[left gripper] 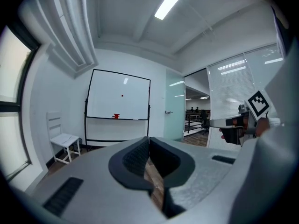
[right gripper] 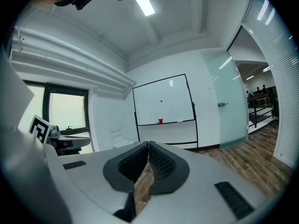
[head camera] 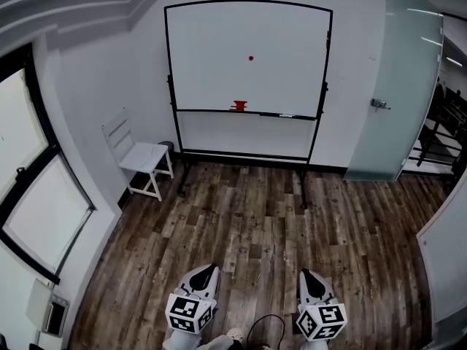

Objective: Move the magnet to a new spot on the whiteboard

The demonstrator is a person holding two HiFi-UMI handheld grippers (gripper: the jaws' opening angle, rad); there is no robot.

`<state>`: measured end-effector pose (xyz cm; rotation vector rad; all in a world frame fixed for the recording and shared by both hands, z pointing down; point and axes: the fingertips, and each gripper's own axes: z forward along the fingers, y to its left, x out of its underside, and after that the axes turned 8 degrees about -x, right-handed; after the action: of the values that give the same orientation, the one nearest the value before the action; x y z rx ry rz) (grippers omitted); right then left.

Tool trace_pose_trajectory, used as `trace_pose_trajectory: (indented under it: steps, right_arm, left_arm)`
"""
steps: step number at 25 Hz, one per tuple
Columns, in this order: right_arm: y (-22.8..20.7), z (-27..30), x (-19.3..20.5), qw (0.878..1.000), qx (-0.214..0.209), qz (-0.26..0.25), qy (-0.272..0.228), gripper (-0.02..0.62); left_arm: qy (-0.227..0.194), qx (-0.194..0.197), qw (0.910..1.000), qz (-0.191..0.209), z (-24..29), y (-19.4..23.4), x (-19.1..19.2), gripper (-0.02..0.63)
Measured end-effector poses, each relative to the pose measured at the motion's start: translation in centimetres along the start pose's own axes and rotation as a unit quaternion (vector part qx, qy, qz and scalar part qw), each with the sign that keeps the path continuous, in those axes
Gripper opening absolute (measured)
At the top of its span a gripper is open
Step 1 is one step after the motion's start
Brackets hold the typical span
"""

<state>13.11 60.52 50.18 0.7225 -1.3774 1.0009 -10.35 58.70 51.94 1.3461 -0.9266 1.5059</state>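
Whiteboard (head camera: 219, 57) at twelve o'clock holds the magnet (head camera: 250, 58); left gripper (head camera: 210, 267) and right gripper (head camera: 305, 272), closed and empty, should approach squarely.

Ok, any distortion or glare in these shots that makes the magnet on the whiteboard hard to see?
Head view: wide lens bows the whiteboard, but the magnet reads as a sharp red dot. Left gripper view: heavy fisheye, dark corners, ceiling light blown out. Right gripper view: same fisheye, window washed out, magnet tiny.

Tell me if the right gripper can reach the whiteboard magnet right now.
Probably not yet: the magnet sits on the whiteboard across the room from the right gripper; the floor between looks unobstructed.
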Motion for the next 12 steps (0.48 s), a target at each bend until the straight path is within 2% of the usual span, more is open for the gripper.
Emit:
trace_pose_trajectory:
  steps: [5,7,12]
  right_arm:
    - [-0.5,3.4,0.0,1.000,0.005,0.001,0.002,0.028]
    - [-0.8,4.7,0.0,1.000,0.008,0.001,0.002,0.028]
    - [-1.3,7.9,-0.5,1.000,0.006,0.000,-0.001,0.028]
  left_arm:
    - [-0.007,0.001,0.9999,-0.014,3.1,2.3,-0.3,0.014]
    - [-0.006,0.009,0.9998,-0.019,4.3,2.9,-0.3,0.107]
    - [-0.003,0.013,0.9999,-0.007,6.7,4.3,-0.6,0.173]
